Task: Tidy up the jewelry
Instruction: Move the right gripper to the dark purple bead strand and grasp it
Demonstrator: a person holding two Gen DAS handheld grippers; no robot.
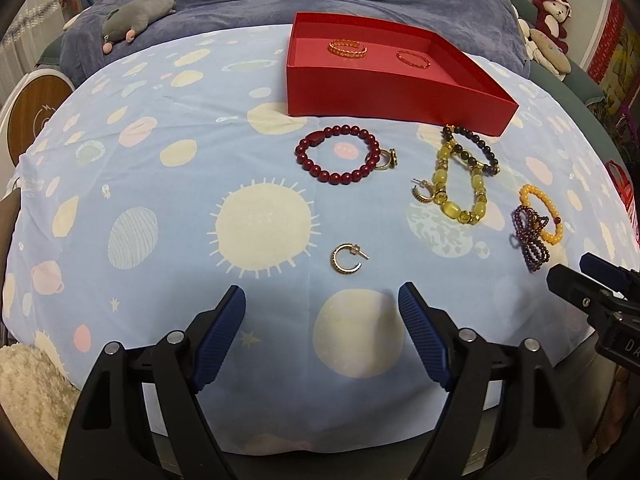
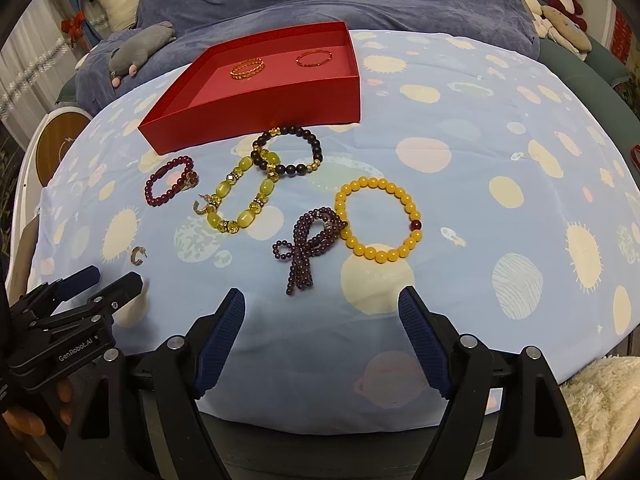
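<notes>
Ideally, with both claws spread and empty, the left claw (image 1: 322, 336) needed to pinch the gold hoop earring (image 1: 347, 259) low, lifting it cleanly toward the red box (image 1: 384, 92).

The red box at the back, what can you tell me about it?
The red box is a shallow, open, lidless tray that looks like cardboard, with low straight walls and a paler pinkish-red floor. It sits flat on the planet-print cloth. Inside lie a gold bracelet and a thin red bangle, apart from each other.
</notes>
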